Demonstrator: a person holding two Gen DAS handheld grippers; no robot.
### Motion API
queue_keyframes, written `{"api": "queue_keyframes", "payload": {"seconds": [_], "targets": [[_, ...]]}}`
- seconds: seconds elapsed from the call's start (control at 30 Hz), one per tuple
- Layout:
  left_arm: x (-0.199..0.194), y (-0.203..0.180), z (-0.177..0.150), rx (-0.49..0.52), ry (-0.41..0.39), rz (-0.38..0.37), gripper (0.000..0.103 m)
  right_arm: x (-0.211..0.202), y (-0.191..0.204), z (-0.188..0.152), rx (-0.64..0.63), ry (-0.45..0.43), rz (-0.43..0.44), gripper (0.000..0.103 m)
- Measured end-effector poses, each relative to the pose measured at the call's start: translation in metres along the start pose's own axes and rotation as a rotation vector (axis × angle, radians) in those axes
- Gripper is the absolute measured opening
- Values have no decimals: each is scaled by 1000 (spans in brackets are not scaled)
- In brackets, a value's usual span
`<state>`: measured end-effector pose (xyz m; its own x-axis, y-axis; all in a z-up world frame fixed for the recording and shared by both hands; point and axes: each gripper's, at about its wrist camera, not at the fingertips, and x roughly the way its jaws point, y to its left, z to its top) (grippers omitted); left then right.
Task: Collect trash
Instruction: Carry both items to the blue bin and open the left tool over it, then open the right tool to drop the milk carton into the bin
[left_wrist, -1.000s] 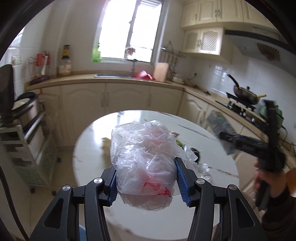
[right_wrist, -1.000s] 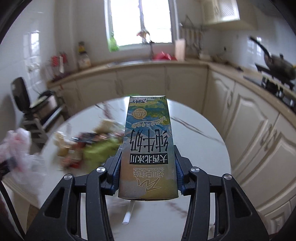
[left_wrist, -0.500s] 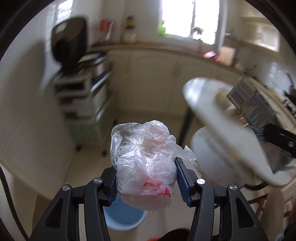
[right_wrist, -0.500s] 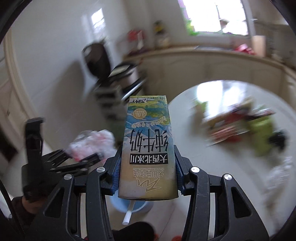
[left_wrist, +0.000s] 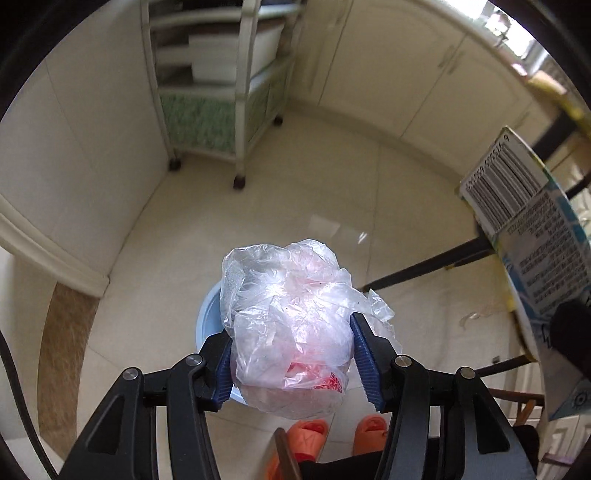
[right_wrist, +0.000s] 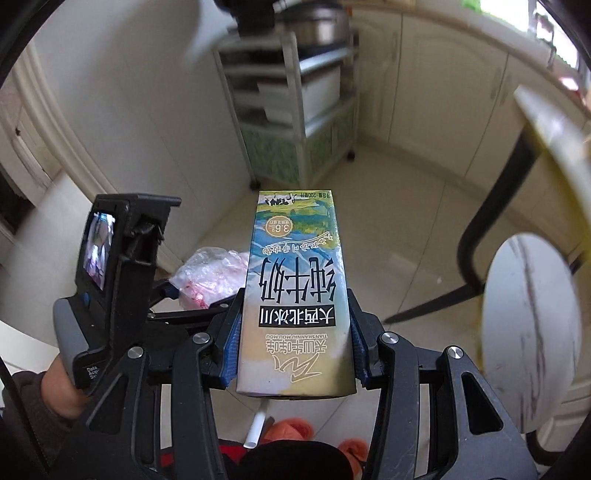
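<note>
My left gripper (left_wrist: 291, 354) is shut on a crumpled clear plastic bag (left_wrist: 295, 321) with red print. It holds the bag above a light blue bin (left_wrist: 207, 314) on the floor, mostly hidden behind the bag. My right gripper (right_wrist: 295, 350) is shut on a milk carton (right_wrist: 295, 295) with a white straw (right_wrist: 256, 424) hanging below. The carton also shows at the right of the left wrist view (left_wrist: 532, 251). In the right wrist view the left gripper (right_wrist: 192, 295) with the bag (right_wrist: 210, 275) sits just left of the carton.
A white rolling shelf cart (left_wrist: 221, 74) stands against the wall, also in the right wrist view (right_wrist: 295, 103). Cream cabinets (left_wrist: 406, 74) line the back. The black table legs (right_wrist: 491, 206), the table edge and a round marbled stool (right_wrist: 532, 332) are to the right. Orange slippers (left_wrist: 310, 432) are below.
Both grippers swung away from the table and tilted down toward the floor. The blue bin now lies directly under the bag. Both still grip their items.
</note>
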<state>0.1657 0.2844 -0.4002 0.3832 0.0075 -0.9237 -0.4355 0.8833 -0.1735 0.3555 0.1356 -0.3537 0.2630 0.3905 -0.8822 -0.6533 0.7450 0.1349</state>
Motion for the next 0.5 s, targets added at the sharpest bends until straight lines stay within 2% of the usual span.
{"api": "queue_keyframes", "payload": {"seconds": [0.1, 0.23, 0.4, 0.5], "targets": [[30, 5, 9, -21, 63, 45, 54, 35, 0, -2, 7, 56, 2, 45], [50, 3, 35, -56, 131, 55, 57, 70, -2, -11, 7, 122, 11, 45], [58, 15, 55, -93, 132, 68, 58, 102, -2, -18, 28, 182, 46, 45], [55, 37, 63, -135, 120, 76, 60, 111, -1, -15, 35, 190, 66, 46]]}}
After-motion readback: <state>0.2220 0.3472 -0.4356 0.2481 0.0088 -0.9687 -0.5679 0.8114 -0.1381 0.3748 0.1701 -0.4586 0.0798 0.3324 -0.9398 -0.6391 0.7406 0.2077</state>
